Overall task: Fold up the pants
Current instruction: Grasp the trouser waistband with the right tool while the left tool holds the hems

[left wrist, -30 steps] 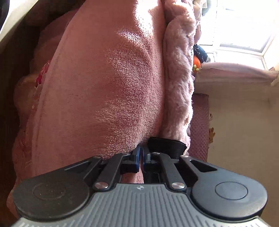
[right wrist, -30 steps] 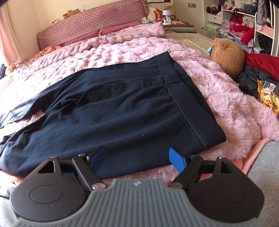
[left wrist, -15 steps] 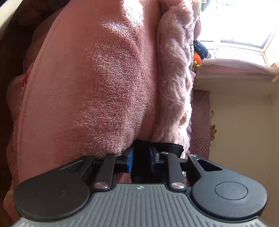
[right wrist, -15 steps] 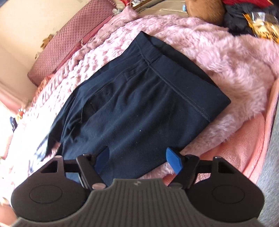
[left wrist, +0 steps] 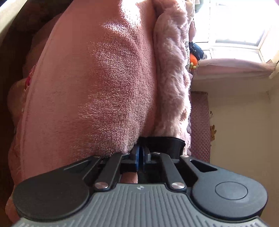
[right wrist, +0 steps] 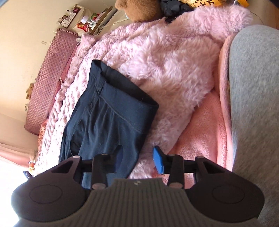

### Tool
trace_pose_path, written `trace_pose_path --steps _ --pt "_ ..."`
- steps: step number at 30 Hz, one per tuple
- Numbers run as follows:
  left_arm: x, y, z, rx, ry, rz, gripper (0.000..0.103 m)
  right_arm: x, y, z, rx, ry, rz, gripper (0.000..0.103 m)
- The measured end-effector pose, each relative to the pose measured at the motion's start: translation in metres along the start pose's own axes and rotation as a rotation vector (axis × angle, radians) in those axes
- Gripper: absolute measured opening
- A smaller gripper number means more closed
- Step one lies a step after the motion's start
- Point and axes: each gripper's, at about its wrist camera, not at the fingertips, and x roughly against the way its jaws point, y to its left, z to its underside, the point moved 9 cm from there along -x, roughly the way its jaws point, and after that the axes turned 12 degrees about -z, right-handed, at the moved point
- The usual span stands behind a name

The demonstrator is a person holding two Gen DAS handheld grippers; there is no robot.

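Dark navy pants (right wrist: 108, 118) lie flat on a fluffy pink blanket (right wrist: 170, 57) on the bed, waistband toward the upper right. My right gripper (right wrist: 139, 158) is open, its jaws straddling the near edge of the pants. In the left wrist view my left gripper (left wrist: 140, 157) is shut on a dark edge of the pants (left wrist: 163, 145) at the side of the bed, against the pink fleece cover (left wrist: 97, 83). The rest of the pants is hidden in that view.
A quilted pink headboard (right wrist: 47, 82) stands at the far end. A brown teddy bear (right wrist: 139, 8) and dark clothes lie beyond the blanket. A grey sleeve (right wrist: 254, 97) fills the right. A bright window (left wrist: 235, 26) and a sill are to the left gripper's right.
The right gripper has rolled and swung, so the bed now appears tilted and the pants' near edge sits between its jaws. The left gripper opened briefly and has shut on the pants edge again.
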Motion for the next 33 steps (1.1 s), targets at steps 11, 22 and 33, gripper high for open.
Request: trace_pose_path --steps 11,22,33 --pt "0.009 -0.017 0.001 -0.043 -0.024 -0.055 0.0 -0.041 0.009 -0.012 -0.054 0.125 -0.201 0.004" --pt "0.039 -0.064 -0.013 -0.077 -0.013 -0.094 0.0 -0.023 0.046 -0.024 0.032 0.064 -0.286 0.0" --pt "0.045 -0.104 -0.007 -0.074 -0.011 -0.185 0.0 -0.033 0.101 -0.047 0.074 0.087 -0.379 0.0"
